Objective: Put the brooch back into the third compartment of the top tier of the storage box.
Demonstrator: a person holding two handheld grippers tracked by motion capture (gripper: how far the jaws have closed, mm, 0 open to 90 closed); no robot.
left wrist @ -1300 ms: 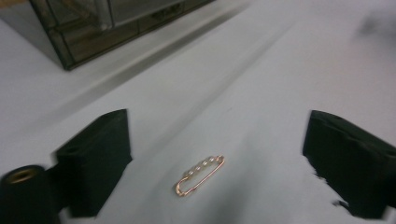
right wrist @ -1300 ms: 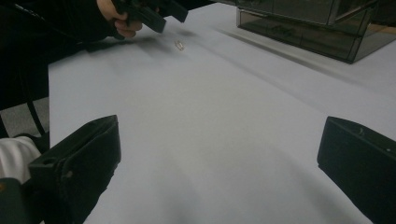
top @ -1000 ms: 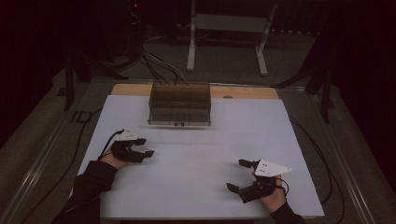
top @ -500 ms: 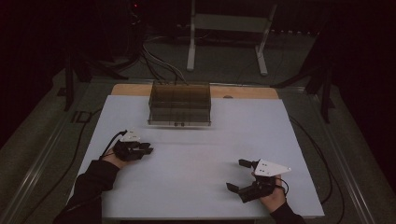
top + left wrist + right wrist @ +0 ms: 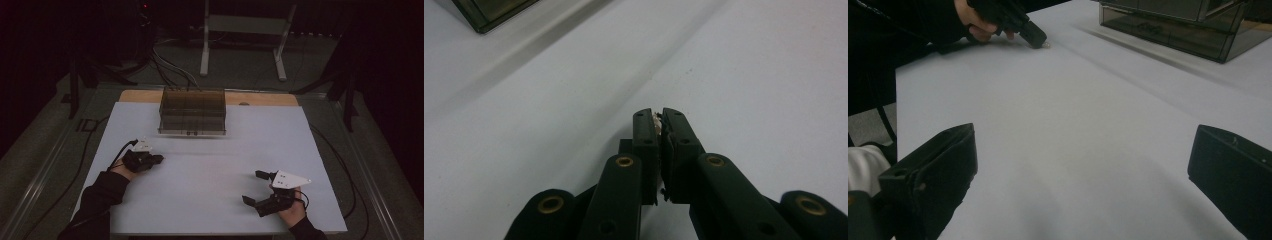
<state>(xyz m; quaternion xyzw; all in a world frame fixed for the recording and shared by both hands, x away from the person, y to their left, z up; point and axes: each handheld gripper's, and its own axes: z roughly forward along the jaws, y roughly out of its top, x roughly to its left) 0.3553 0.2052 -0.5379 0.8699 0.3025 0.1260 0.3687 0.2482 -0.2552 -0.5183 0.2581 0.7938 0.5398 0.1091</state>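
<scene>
My left gripper rests low on the white table at the left, its jaws closed together. In the left gripper view a small pale piece is pinched at the tips of that gripper; what it is cannot be told. The right gripper view shows the same gripper far off, with a pale speck at its tip touching the table. My right gripper lies near the front right, open wide, with nothing between its fingers.
A dark translucent box with compartments stands at the back middle of the table; its corner and front wall show in the gripper views. Cables trail off the left side. A metal stand is on the floor behind.
The left gripper's jaws, spread a second ago, have closed on the small piece and the hand has turned slightly. The right gripper has stayed put.
</scene>
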